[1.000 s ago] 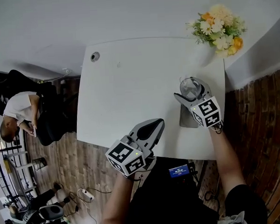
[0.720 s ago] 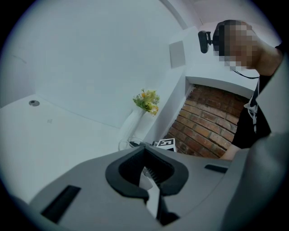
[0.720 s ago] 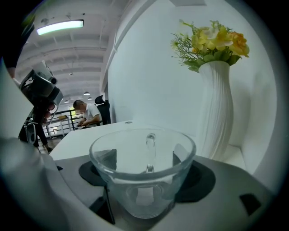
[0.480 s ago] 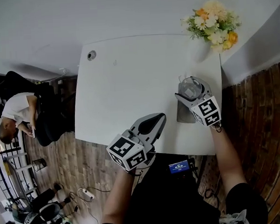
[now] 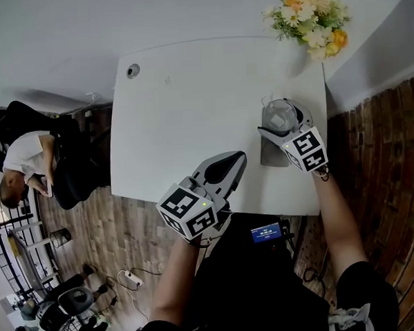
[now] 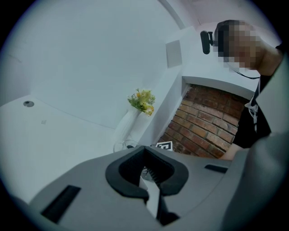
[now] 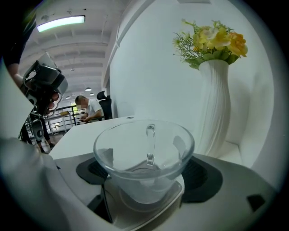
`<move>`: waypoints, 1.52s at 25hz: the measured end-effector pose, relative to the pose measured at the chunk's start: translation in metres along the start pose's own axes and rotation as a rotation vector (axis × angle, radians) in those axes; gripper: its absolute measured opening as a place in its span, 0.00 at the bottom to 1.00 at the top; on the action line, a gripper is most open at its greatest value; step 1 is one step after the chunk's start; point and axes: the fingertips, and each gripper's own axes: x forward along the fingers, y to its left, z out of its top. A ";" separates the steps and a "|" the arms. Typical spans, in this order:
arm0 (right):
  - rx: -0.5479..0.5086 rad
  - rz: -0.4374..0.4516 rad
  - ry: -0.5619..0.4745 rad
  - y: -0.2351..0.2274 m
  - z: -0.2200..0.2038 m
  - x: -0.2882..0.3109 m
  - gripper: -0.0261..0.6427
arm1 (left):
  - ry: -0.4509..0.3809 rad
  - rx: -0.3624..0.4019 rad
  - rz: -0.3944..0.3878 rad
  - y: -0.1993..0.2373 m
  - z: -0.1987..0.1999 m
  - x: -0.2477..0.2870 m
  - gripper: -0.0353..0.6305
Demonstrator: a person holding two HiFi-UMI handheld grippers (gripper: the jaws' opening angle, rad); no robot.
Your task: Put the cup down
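Note:
A clear glass cup (image 5: 279, 111) stands upright on a grey mat (image 5: 270, 156) at the right side of the white table (image 5: 190, 107). My right gripper (image 5: 283, 120) reaches round it. In the right gripper view the cup (image 7: 144, 153) sits between the black pads (image 7: 205, 178), its handle on the far side. The jaws have just been opening and no longer press on the glass. My left gripper (image 5: 237, 160) hovers over the table's near edge, shut and empty; its tips (image 6: 145, 150) meet in the left gripper view.
A white vase of yellow flowers (image 5: 310, 14) stands at the table's far right corner, just beyond the cup. A cable hole (image 5: 132, 71) marks the far left corner. A person (image 5: 27, 171) sits off to the left. Brick floor (image 5: 380, 159) lies to the right.
The right jaws stand a little wider round the cup than before. Both hands stay nearly where they were; the view has shifted slightly.

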 end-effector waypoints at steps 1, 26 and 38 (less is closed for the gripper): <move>0.011 0.000 0.003 0.000 -0.001 -0.002 0.73 | -0.002 0.000 -0.003 -0.001 0.001 0.000 0.06; 0.484 -0.121 -0.211 0.067 0.043 -0.160 0.44 | -0.064 0.067 -0.077 -0.048 0.014 -0.041 0.06; 0.529 -0.149 -0.409 0.101 0.087 -0.251 0.06 | -0.064 0.152 -0.126 -0.091 -0.012 -0.069 0.06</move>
